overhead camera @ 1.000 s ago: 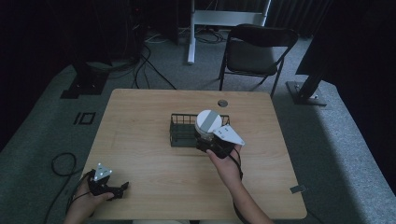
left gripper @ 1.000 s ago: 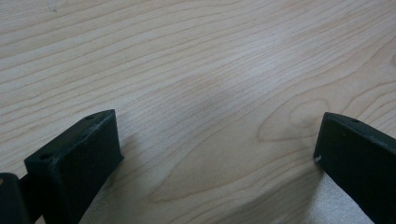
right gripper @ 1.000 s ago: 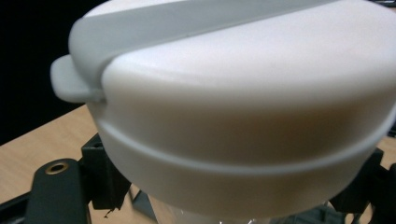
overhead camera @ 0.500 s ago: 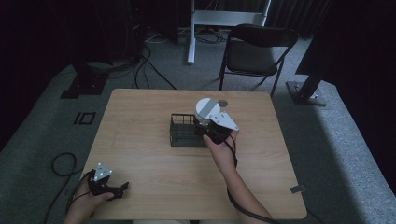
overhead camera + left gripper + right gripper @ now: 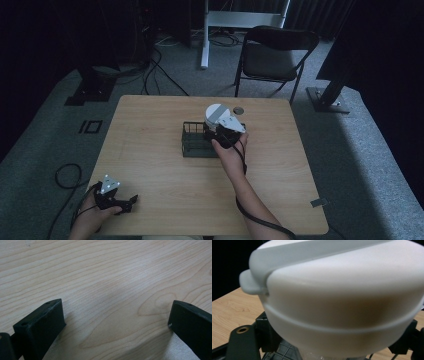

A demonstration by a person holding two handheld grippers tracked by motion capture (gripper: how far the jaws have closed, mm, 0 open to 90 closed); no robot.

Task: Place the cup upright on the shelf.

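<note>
Dim grey carpet surrounds a light wooden table point(image 5: 150, 150), with cables and stands along the far wall and a black folding chair point(image 5: 272, 57) just beyond the far edge.

At the left, near the front edge, the left gripper point(image 5: 114, 199) rests low on the bare wood, its jaws spread wide with nothing between them; in the left gripper view only wood grain lies between its fingers point(image 5: 40, 326). It sits close to the front left corner, so little table remains behind it, while open tabletop stretches to its right and ahead.

Toward the middle stands a black wire rack point(image 5: 197, 141), well apart from every edge. Over its right end the right gripper point(image 5: 220, 131) holds a white round lidded container point(image 5: 342, 302), jaws clenched on its lower part, the tub raised above the rack's bars.

Judging from this, the step in hand is moving the tub at the rack, either setting it in or lifting it clear; I cannot tell which. The next move calls for keeping the tub level and its base free of the wire walls. A small dark round thing point(image 5: 238, 110) lies just beyond; the right of the table is open.
</note>
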